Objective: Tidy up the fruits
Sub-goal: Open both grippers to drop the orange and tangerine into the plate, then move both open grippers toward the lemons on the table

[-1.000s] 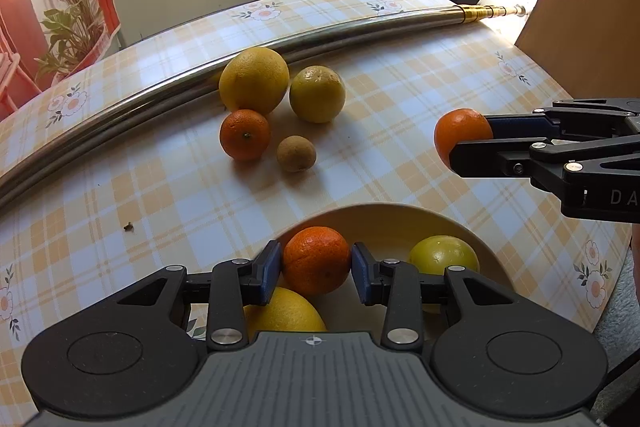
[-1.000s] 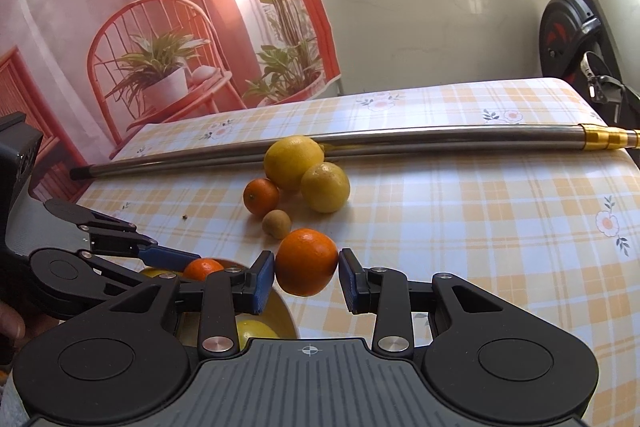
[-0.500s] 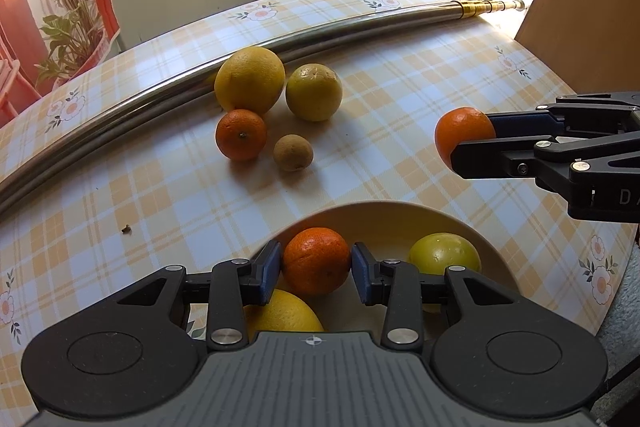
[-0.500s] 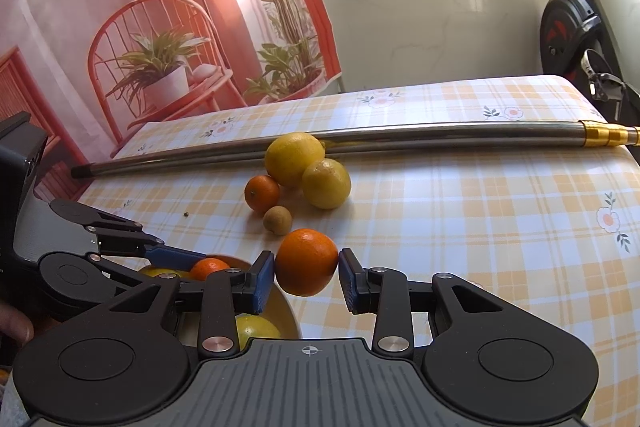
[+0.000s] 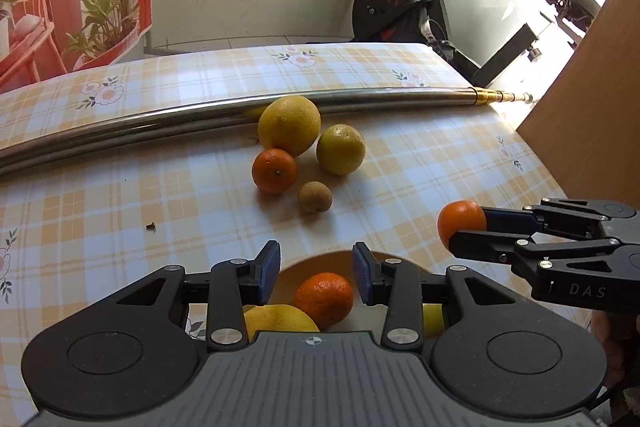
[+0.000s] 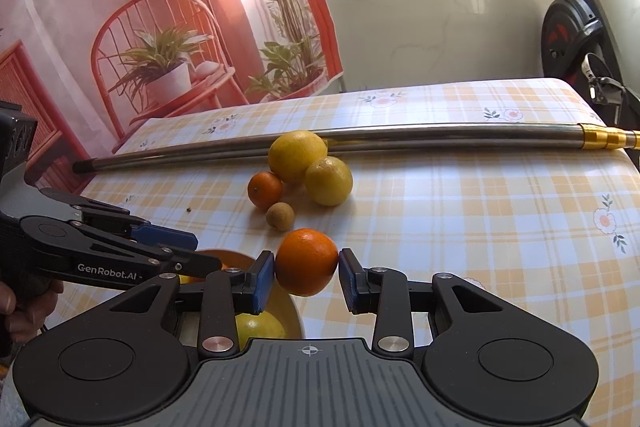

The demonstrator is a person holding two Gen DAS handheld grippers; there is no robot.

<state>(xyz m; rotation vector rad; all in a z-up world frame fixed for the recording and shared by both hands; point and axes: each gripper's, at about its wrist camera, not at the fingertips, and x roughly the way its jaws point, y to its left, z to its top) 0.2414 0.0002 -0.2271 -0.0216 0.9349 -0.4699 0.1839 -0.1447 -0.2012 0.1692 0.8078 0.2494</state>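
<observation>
My left gripper (image 5: 315,271) hovers open above a tan bowl (image 5: 289,273), with nothing between its blue pads. In the bowl below lie an orange (image 5: 324,299) and yellow citrus (image 5: 280,321). My right gripper (image 6: 307,269) is shut on another orange (image 6: 307,262), held just over the bowl's far rim (image 6: 290,311). In the left wrist view it enters from the right with that orange (image 5: 460,221). On the checked cloth beyond sit a big yellow citrus (image 5: 289,125), a smaller yellow one (image 5: 341,149), a mandarin (image 5: 274,171) and a small brown fruit (image 5: 315,197).
A long steel pole (image 5: 160,125) lies across the table behind the fruit. A brown board (image 5: 592,107) stands by the table's right edge and an exercise bike (image 5: 400,7) is beyond the far edge. A dark crumb (image 5: 151,225) lies on the cloth at left.
My left gripper has lifted and tilted up, so the orange that sat between its pads now lies below them in the bowl. The right gripper has kept still with its orange.
</observation>
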